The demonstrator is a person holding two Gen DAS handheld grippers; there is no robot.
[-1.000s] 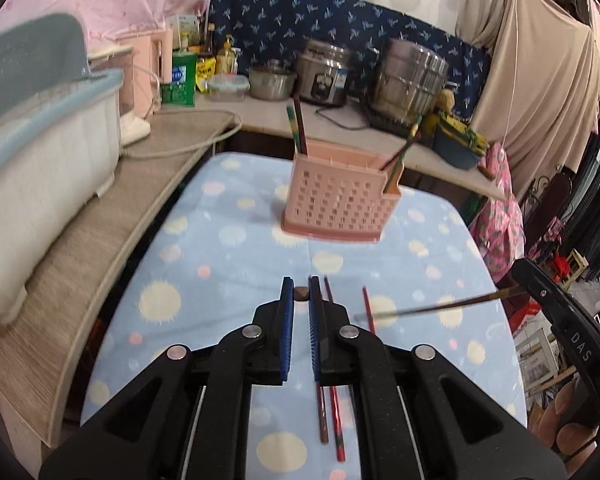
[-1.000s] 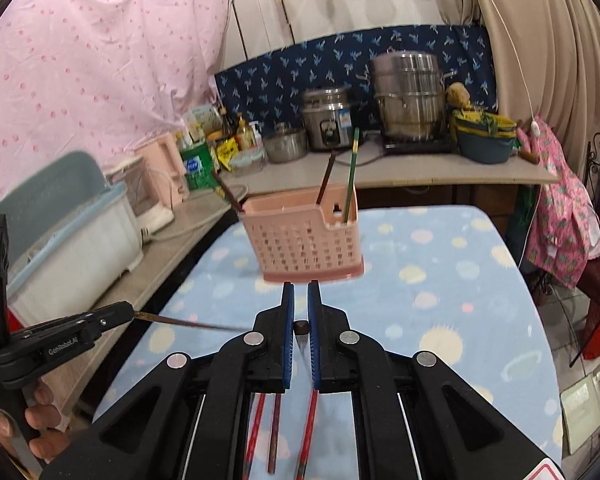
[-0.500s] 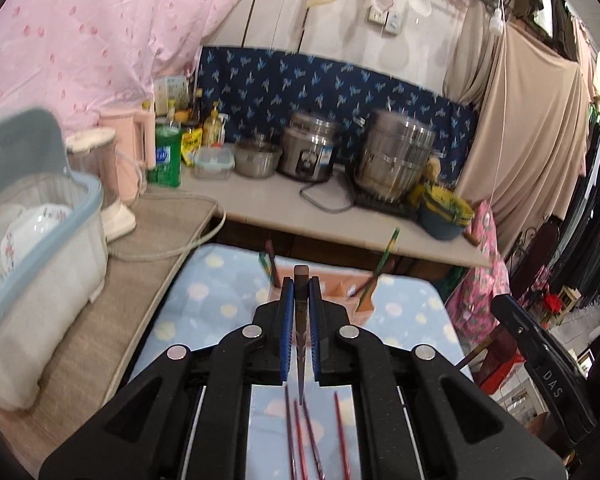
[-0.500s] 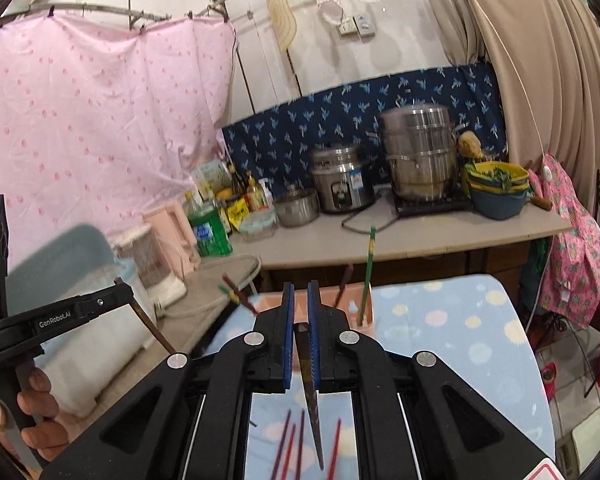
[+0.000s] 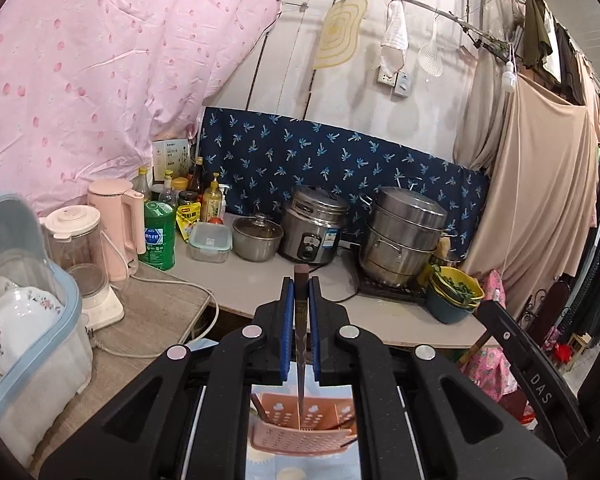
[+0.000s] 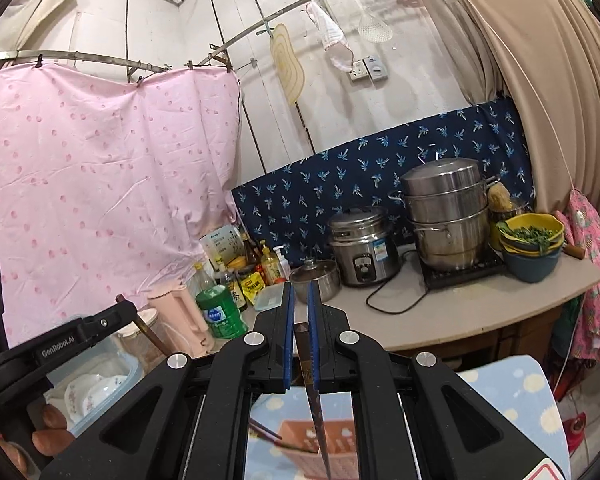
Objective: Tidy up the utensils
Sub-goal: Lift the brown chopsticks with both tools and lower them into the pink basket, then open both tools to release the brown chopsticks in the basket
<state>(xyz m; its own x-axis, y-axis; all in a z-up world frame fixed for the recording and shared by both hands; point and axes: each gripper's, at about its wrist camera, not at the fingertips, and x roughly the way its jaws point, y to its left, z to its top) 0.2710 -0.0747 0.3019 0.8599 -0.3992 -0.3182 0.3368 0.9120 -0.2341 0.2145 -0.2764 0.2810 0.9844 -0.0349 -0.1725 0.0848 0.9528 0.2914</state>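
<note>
1. Left wrist view takes in the whole kitchen corner: the counter (image 5: 260, 280) runs along the back wall, carrying the steamer pot (image 5: 402, 236), the rice cooker (image 5: 314, 226), a small lidded pot (image 5: 257, 233) and a cluster of bottles. I judge these stand well back so that the patterned table in front is free for the sorting.

2. The dish bin (image 5: 28, 332) sits at my far left with plates stacked inside, apart from the work and of no concern to this step.

3. The pink utensil basket (image 5: 304, 428) is the target. It stands on the blue patterned tablecloth (image 6: 512, 384), directly below both grippers, and a few sticks already lean inside it. In the right wrist view it shows again (image 6: 320, 446), low between the arms of the tool.

4. My left gripper (image 5: 301, 292) is pinched narrow on a dark chopstick (image 5: 301, 320). I hold it near its thick end, so the thin tip hangs plumb toward the basket's open top; that way it should slide in tip-first once released.

5. My right gripper (image 6: 298, 296) is likewise clamped close on a second chopstick (image 6: 314, 392), which hangs slightly tilted, its tip over the basket's front wall. I cannot tell whether that tip is inside the rim or just before it.

6. Both sticks are raised and upright, so I reckon the step in hand is lowering and dropping them; the tilted right one may need squaring first.
</note>
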